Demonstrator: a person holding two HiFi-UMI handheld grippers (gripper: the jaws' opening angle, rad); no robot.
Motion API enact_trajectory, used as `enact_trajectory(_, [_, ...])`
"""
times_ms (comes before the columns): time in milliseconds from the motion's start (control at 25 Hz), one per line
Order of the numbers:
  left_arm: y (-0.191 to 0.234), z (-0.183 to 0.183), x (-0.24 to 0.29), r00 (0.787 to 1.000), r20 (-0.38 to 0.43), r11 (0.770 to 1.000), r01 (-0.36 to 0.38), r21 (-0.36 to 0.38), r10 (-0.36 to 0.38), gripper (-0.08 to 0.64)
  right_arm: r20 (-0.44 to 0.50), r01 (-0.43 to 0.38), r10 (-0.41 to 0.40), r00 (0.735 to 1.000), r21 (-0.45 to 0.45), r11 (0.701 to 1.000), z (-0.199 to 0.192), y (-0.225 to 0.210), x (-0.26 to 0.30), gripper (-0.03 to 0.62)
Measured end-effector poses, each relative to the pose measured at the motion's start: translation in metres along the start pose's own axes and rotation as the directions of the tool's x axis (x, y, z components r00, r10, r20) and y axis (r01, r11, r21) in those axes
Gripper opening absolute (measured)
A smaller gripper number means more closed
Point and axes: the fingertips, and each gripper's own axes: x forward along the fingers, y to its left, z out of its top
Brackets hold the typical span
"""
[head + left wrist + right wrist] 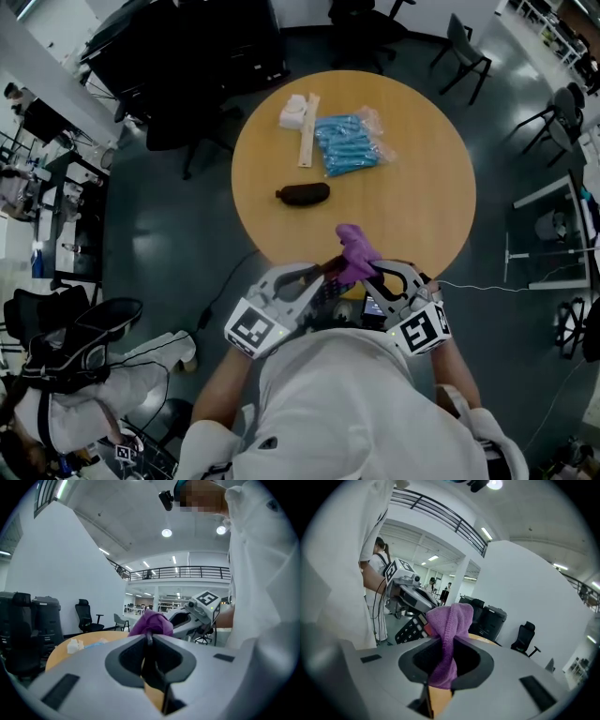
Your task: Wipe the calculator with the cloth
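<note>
Above the front edge of the round wooden table (422, 197) I hold both grippers close together. My left gripper (149, 641) is shut on the black calculator (410, 630), which it holds on edge, so it shows only as a thin dark strip (152, 665) between its own jaws. My right gripper (449, 644) is shut on the purple cloth (450, 620). The cloth (354, 251) bunches up past the fingertips and lies against the calculator's upper end. In the head view the left gripper (323, 272) and the right gripper (373, 270) almost meet under the cloth.
Farther back on the table lie a black pouch (303, 194), a blue plastic packet (349, 143), a wooden strip (306, 141) and a white wad (294, 112). Office chairs (464, 52) and black cabinets (187, 47) stand around the table. A white cable (487, 288) runs off to the right.
</note>
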Motion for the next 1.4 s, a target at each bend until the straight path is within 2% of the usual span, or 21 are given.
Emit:
enact_trajectory(240, [0.003, 0.013, -0.002, 0.999, 0.052, 1.0, -0.005, -0.019, 0.006, 0.049, 0.0, -0.021, 0.021, 1.0, 0.15, 0.989, -0.02, 0.005, 0.004, 0.075])
enact_trajectory(400, [0.009, 0.021, -0.005, 0.997, 0.074, 0.999, -0.009, -0.039, 0.012, 0.049, -0.015, -0.062, 0.066, 0.998, 0.181, 0.981, -0.031, 0.024, 0.008, 0.075])
enact_trajectory(680, [0.015, 0.021, -0.004, 0.998, 0.065, 1.0, -0.005, -0.02, 0.006, 0.049, -0.04, -0.158, 0.17, 0.985, 0.214, 0.964, -0.05, 0.067, 0.017, 0.076])
enact_trajectory(960, [0.018, 0.02, -0.001, 0.997, 0.072, 0.999, -0.007, -0.04, 0.01, 0.049, -0.064, -0.236, 0.264, 0.962, 0.284, 0.929, -0.07, 0.096, 0.024, 0.075])
enact_trajectory(1080, [0.02, 0.021, -0.001, 0.997, 0.079, 1.0, -0.006, -0.026, 0.008, 0.049, -0.081, -0.255, 0.29, 0.953, 0.298, 0.92, -0.081, 0.103, 0.02, 0.075])
enact_trajectory(1160, [0.015, 0.022, -0.002, 0.996, 0.092, 1.0, 0.011, 0.002, -0.011, 0.049, -0.074, -0.238, 0.276, 0.958, 0.33, 0.914, -0.087, 0.098, 0.012, 0.076])
enact_trajectory(1320, [0.003, 0.022, -0.007, 0.99, 0.112, 0.996, 0.085, 0.032, -0.089, 0.049, 0.012, -0.16, 0.169, 0.986, 0.398, 0.903, -0.081, 0.055, -0.019, 0.076])
enact_trajectory(1360, [0.001, 0.022, -0.008, 0.987, 0.114, 0.992, 0.107, 0.069, -0.115, 0.049, 0.038, -0.15, 0.147, 0.988, 0.399, 0.905, -0.073, 0.042, -0.028, 0.075])
enact_trajectory(1400, [-0.002, 0.024, -0.009, 0.983, 0.111, 0.982, 0.129, 0.138, -0.145, 0.049, 0.066, -0.146, 0.13, 0.989, 0.389, 0.91, -0.064, 0.03, -0.036, 0.077])
